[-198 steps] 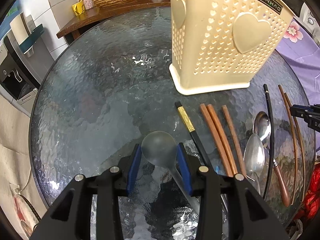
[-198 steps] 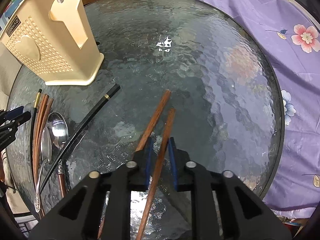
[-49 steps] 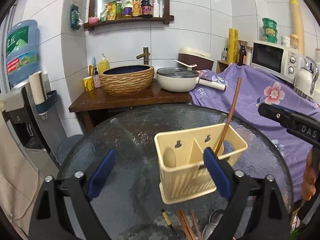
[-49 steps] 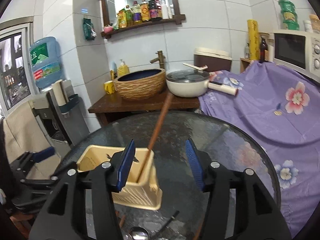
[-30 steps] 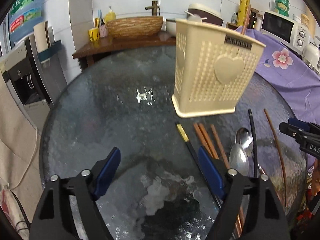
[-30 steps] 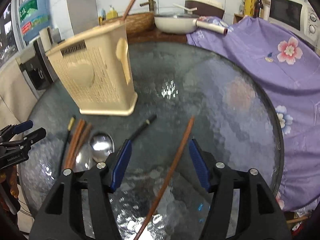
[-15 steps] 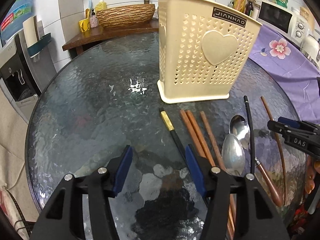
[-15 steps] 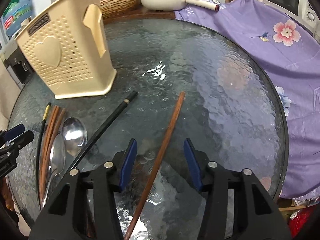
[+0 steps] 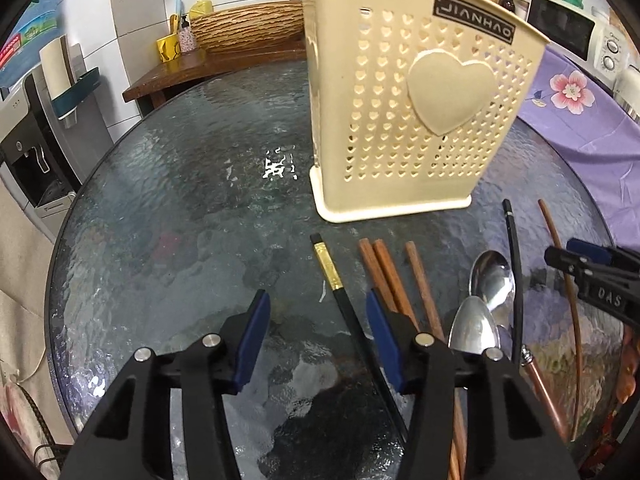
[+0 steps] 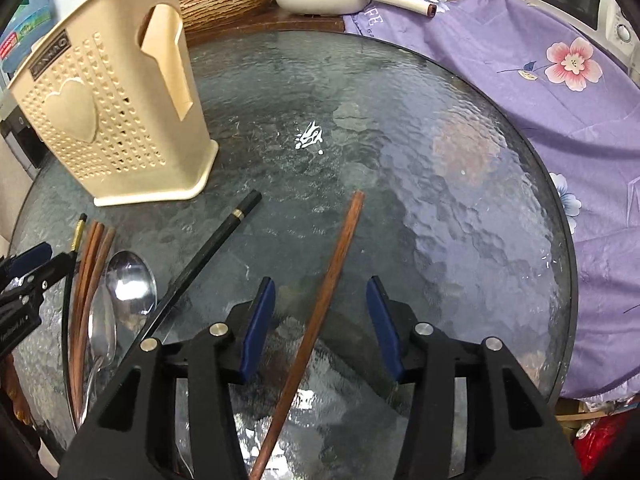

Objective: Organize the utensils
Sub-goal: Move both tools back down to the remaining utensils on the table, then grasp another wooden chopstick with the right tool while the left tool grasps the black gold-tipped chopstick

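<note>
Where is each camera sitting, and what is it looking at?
Left wrist view: sits on the left gripper, looking steeply down at the glass table; its open fingers have been closing around a black chopstick without touching it.
Right wrist view: sits on the right gripper, also looking down; its open fingers have been closing around a brown chopstick, not pressing it.
Both views share the cream utensil holder, the spoons, and each other's gripper at the edge.

Both tools tilt steeply downward. The left tool has just been narrowing its jaws, pads not pressing anything. The right tool, likewise narrowing, also grips nothing, pads apart.
</note>
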